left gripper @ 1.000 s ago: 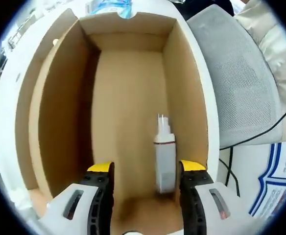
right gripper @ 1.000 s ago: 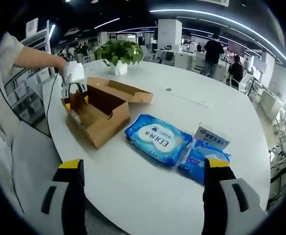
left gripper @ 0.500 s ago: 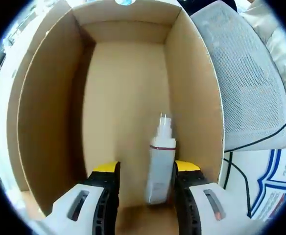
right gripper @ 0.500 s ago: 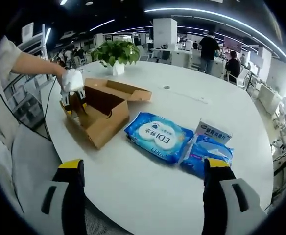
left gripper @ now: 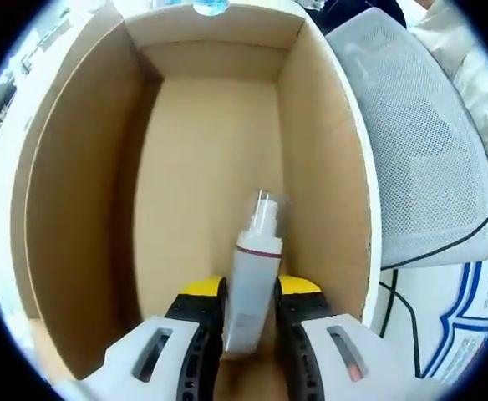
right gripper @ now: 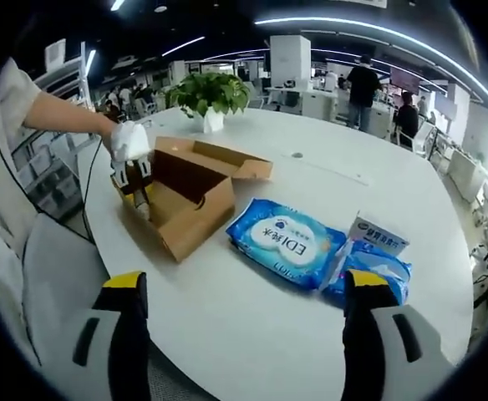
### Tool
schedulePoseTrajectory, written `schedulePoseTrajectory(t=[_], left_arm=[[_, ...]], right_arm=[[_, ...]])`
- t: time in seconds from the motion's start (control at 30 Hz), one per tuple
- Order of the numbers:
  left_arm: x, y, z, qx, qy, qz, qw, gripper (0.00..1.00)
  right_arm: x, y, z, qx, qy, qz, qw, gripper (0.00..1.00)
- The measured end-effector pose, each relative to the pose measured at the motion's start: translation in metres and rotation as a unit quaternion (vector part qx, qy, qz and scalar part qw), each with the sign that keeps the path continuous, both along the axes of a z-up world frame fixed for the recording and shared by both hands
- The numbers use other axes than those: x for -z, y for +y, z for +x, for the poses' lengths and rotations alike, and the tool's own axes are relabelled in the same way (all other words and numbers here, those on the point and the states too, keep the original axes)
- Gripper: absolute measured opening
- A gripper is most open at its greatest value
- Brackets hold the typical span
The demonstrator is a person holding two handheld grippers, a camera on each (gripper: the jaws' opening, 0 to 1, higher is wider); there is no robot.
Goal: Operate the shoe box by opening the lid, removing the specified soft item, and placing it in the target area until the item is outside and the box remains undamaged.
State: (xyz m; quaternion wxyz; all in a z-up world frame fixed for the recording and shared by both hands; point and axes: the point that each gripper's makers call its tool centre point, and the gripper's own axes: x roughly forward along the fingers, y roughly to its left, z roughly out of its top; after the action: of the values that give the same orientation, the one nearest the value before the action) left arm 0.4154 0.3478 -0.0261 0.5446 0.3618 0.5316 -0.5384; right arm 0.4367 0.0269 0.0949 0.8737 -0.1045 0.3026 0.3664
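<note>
Between the yellow tips of your left gripper (left gripper: 250,288) stands a white spray bottle (left gripper: 248,280). The two jaws are narrow and press on its sides, so you hold the bottle. It has a dark red ring near its top and a clear cap. It leans a little and sits inside the brown shoe box (left gripper: 77,192), near the box's right wall in the left gripper view. The box floor past the bottle is bare cardboard. To the right of the box is a grey mesh chair (left gripper: 419,142).

In the right gripper view, your right gripper (right gripper: 240,288) is spread wide, holding nothing, above the white table (right gripper: 252,334). Farther out lies a blue pack of wipes (right gripper: 284,242), with a smaller blue pack (right gripper: 373,267) just beside it. Past them sits the open box, its lid (right gripper: 219,156) folded back. Your left gripper dips into it there. At the far edge stands a green plant (right gripper: 208,92) in a white pot.
</note>
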Motion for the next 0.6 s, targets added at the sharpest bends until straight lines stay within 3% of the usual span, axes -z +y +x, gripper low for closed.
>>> schedulePoseTrajectory(t=[0.6], left_arm=[[-0.009, -0.002, 0.008, -0.015, -0.026, -0.007, 0.9995, 0.17]], right_arm=[[-0.012, 0.012, -0.004, -0.026, -0.023, 0.024, 0.9991, 0.84]])
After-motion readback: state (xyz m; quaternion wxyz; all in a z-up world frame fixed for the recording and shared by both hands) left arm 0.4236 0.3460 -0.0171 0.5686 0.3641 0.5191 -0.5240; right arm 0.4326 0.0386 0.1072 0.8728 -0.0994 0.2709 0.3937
